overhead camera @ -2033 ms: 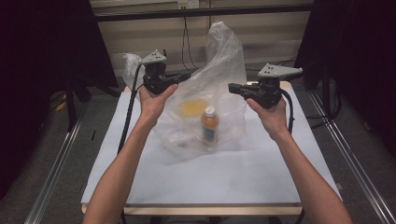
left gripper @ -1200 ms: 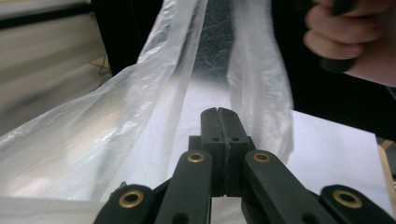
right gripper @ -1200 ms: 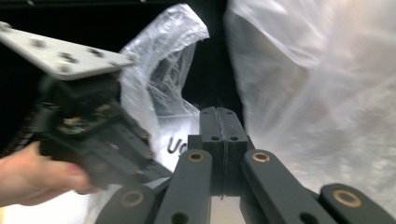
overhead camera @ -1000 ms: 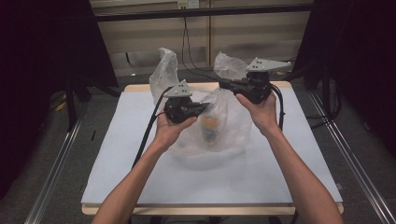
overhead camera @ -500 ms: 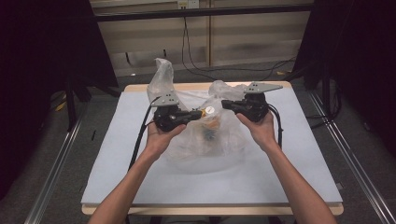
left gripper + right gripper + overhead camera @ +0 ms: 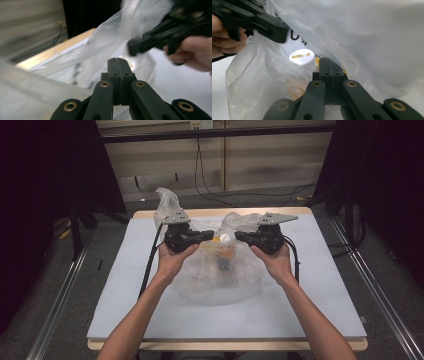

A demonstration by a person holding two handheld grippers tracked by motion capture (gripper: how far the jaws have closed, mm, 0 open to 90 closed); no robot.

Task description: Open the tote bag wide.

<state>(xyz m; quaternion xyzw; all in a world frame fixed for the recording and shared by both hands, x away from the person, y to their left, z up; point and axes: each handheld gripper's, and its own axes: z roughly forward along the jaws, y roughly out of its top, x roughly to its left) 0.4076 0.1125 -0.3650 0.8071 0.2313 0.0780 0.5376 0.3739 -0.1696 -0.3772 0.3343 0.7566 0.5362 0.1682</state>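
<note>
Right now you have both tongs raised over the middle of the far half of the surface (image 6: 320, 285), tips pointing at each other across a clear plastic bag (image 6: 220, 280). The left tongs (image 6: 209, 236) sit at the bag's left upper edge and the right tongs (image 6: 240, 237) at its right upper edge. In the left gripper view your jaws are pressed together with film lying around them; in the right gripper view the jaws are likewise together with film draped against them. Each looks clamped on a pinch of the bag's mouth, though the film is too clear to be certain.

Inside the bag stands a bottle (image 6: 225, 256) with a white cap (image 6: 302, 59) and an orange label, roughly upright between your two tongs, its base on the surface. The bag's lower part pools around it.

Expect the film to be very light, limp and slippery. It will crumple, stretch and slide out of a shallow pinch, so take hold where the film is bunched or folded near the mouth rather than on a single taut sheet. The bottle is the only real weight, and it is rigid. If you lift by the film alone, the load will swing and pull toward one side, so keep both grips level and the bottle centred.
</note>
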